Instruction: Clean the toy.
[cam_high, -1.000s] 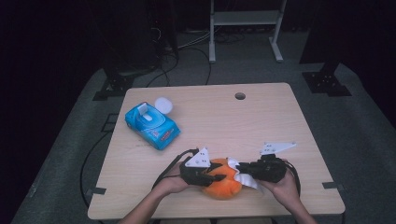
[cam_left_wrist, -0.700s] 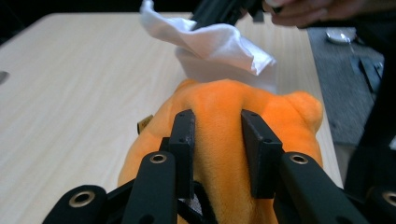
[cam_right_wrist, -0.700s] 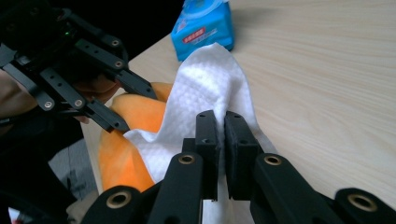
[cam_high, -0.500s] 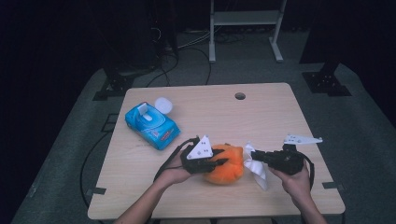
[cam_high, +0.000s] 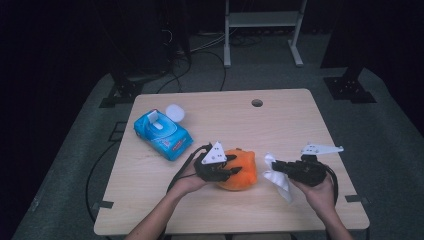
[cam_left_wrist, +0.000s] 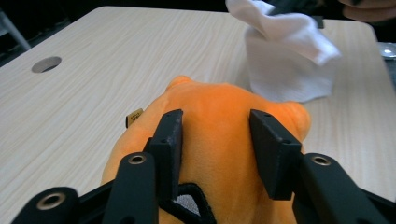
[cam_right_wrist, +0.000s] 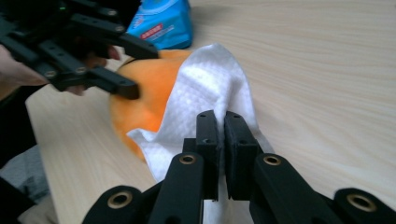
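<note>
An orange plush toy (cam_high: 242, 175) lies near the table's front edge. My left gripper (cam_high: 234, 166) reaches over it from the left. In the left gripper view the plush (cam_left_wrist: 205, 93) fills the gap between the jaws of my left gripper (cam_left_wrist: 217, 119), and both pads touch it. These jaws have just been opening, with the plush still between them. Just right of the toy, my right gripper (cam_high: 276, 165) is shut on a white wipe (cam_high: 278, 181). The wipe (cam_right_wrist: 205, 79) hangs from the pinched jaws of my right gripper (cam_right_wrist: 220, 119) and drapes beside the plush (cam_right_wrist: 144, 88).
A blue pack of wipes (cam_high: 162, 132) lies at the left of the wooden table (cam_high: 290, 125), with a small white round lid (cam_high: 175, 112) behind it. A cable hole (cam_high: 257, 103) sits near the far edge. A metal stand's legs rise beyond the table.
My right gripper has drawn the white wipe to the right, off the plush. My left gripper has shifted slightly on the toy, and its jaws stand wider.
</note>
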